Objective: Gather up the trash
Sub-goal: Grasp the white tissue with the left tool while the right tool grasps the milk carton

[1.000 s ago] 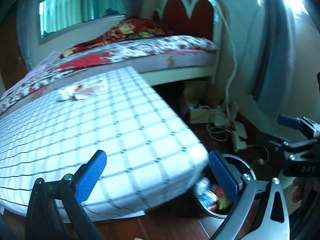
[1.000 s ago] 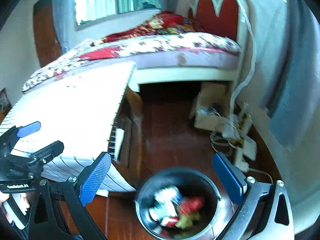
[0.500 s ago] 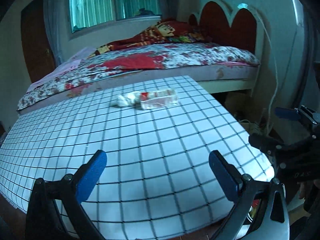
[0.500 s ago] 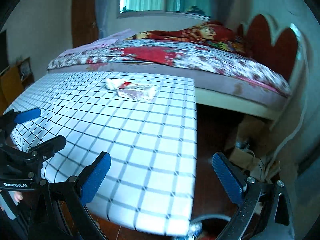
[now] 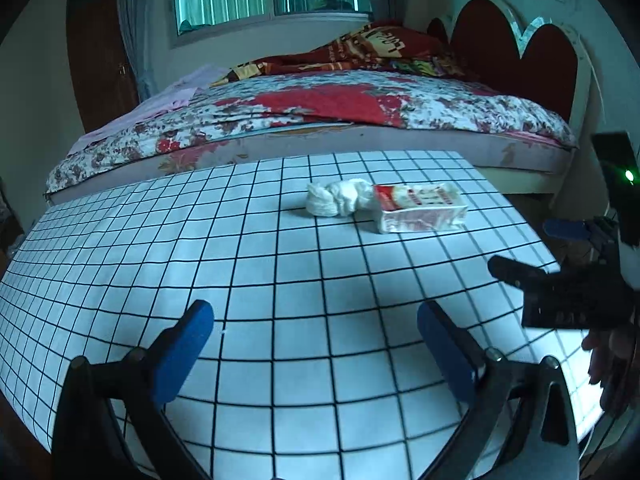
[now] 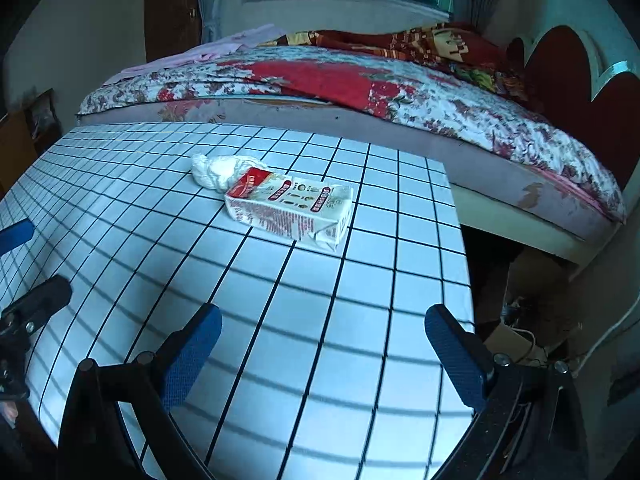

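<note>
Trash, two pieces, lying on a table with a white cloth gridded in black lines [image 5: 280, 280]. Item one: flattened white-and-red paper carton with printed labels [image 6: 290, 210], on its side, toward 12 o'clock from the right gripper and toward 1 o'clock from the left. Item two: crumpled white tissue wad [image 5: 338, 197], touching the carton's red end, on the side farther from the table's right edge. Neither piece is held.

Left gripper [image 5: 316, 344]: blue-padded fingers spread wide, nothing between them, hovering over the near part of the cloth. Right gripper [image 6: 320, 350]: likewise spread and empty, near the table's right-hand edge, with the carton closer to it than to the left one.

Handling note, by judgement: the carton looks the natural pick for the right gripper. It lies skewed, so turn the wrist until the fingers straddle its narrow width, not its length. Lower until the pads nearly brush the cloth, then close gently; the carton seems light and crushable, and may slide on the smooth cover. Keep the pads clear of the tissue so it is not dragged along; the left gripper could take it from the 11 o'clock side.

Background: bed with floral red-and-white quilt [image 6: 360, 88], beyond the table.
</note>
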Demonstrator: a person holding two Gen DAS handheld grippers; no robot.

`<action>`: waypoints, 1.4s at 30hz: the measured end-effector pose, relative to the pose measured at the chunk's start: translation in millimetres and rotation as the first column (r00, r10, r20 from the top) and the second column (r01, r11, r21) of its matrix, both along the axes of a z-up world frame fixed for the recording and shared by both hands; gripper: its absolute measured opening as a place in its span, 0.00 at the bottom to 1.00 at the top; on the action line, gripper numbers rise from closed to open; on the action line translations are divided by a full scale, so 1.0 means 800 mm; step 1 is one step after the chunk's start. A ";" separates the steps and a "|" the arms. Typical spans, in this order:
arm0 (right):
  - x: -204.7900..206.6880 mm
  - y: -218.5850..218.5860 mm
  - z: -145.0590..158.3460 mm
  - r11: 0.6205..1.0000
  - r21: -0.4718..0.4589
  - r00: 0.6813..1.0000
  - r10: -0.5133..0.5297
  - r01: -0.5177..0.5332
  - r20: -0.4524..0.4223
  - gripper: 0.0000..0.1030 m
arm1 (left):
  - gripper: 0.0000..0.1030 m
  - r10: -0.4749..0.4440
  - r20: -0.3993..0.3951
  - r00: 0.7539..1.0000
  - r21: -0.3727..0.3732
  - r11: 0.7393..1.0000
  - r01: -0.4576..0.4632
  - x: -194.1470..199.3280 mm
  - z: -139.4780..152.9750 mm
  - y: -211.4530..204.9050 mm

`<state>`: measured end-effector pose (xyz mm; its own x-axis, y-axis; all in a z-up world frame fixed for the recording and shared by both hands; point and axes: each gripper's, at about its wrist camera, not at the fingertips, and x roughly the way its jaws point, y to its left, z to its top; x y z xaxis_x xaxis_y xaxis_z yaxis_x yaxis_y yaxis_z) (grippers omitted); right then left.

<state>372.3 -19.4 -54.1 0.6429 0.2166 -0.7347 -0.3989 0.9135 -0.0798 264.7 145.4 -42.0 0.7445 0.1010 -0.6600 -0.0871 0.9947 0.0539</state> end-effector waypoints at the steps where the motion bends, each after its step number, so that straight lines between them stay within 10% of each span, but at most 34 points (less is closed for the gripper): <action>1: 0.014 0.007 -0.005 1.000 -0.004 1.000 0.003 -0.003 -0.011 0.99 | 0.99 0.000 -0.006 1.000 0.003 1.000 0.000 0.006 -0.004 0.004; 25: 0.202 0.069 -0.045 0.995 -0.033 0.991 -0.099 0.096 -0.088 0.98 | 0.99 -0.001 -0.032 0.999 0.015 1.000 0.001 0.131 -0.029 0.030; 30: 0.216 0.038 -0.038 0.993 0.029 0.989 -0.110 0.113 -0.099 0.54 | 0.99 -0.038 -0.052 0.998 0.026 0.999 0.039 0.180 -0.037 0.017; 32: 0.216 0.027 -0.037 0.993 0.052 0.989 -0.101 0.107 -0.106 0.51 | 0.99 -0.073 -0.068 0.995 0.047 0.996 0.076 0.197 -0.042 0.006; 36: 0.213 0.015 -0.035 0.993 0.081 0.989 -0.069 0.081 -0.134 0.51 | 0.95 -0.097 -0.100 0.990 0.075 0.992 0.105 0.219 -0.052 -0.008; 42: 0.199 0.011 -0.035 0.995 0.077 0.987 -0.050 0.062 -0.152 0.52 | 0.63 -0.113 -0.146 0.983 -0.033 0.993 0.109 0.237 -0.063 -0.002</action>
<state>531.3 -10.8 -81.9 0.5398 0.2465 -0.8049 -0.3490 0.9356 0.0525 454.2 143.5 -92.1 0.6443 0.0054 -0.7648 0.0313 0.9990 0.0334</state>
